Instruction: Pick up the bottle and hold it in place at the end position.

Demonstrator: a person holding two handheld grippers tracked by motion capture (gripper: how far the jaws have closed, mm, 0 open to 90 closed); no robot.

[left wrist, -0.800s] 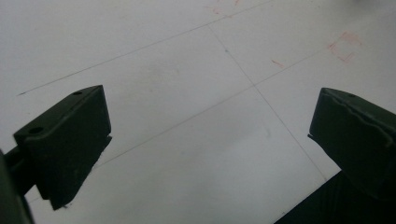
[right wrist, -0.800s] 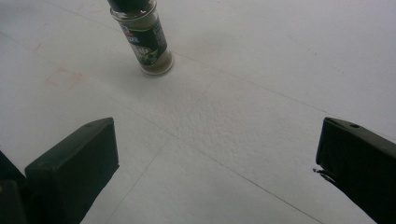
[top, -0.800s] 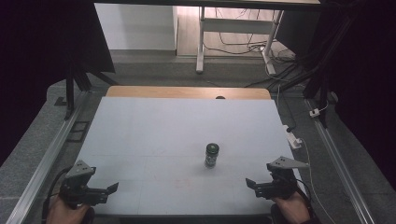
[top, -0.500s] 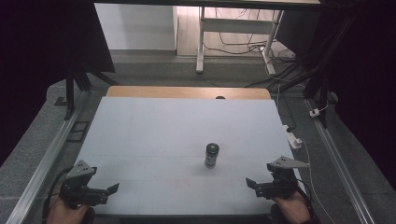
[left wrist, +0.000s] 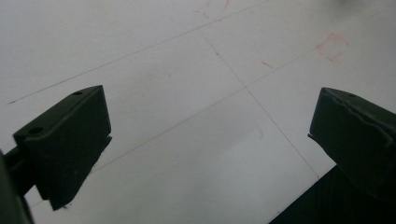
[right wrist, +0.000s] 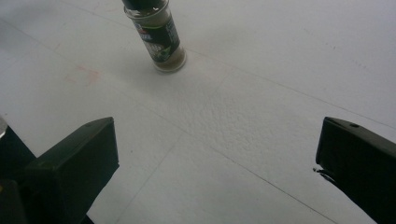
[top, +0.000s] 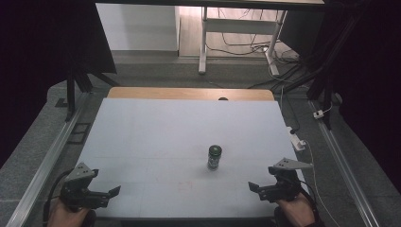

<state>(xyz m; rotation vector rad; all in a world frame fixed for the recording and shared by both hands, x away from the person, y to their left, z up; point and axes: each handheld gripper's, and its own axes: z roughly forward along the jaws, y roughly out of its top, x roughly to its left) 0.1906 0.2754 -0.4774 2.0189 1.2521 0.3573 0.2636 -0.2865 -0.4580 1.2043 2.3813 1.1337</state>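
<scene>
A small glass spice jar (top: 214, 157) with a dark lid and dark label stands upright on the white table (top: 156, 137), right of centre. In the right gripper view the jar (right wrist: 156, 35) is ahead and to the left of the jaws. My right gripper (top: 253, 187) rests near the front right corner, open and pointing left toward the jar, with bare table between its jaws (right wrist: 217, 140). My left gripper (top: 112, 192) sits at the front left corner, open too, over bare table (left wrist: 210, 116) with faint lines.
A wooden strip (top: 189, 93) runs along the table's far edge. A white plug block (top: 298, 142) with a cable lies off the right edge. Metal rails (top: 52, 156) flank both sides. Faint red marks (top: 182, 184) stain the front of the table.
</scene>
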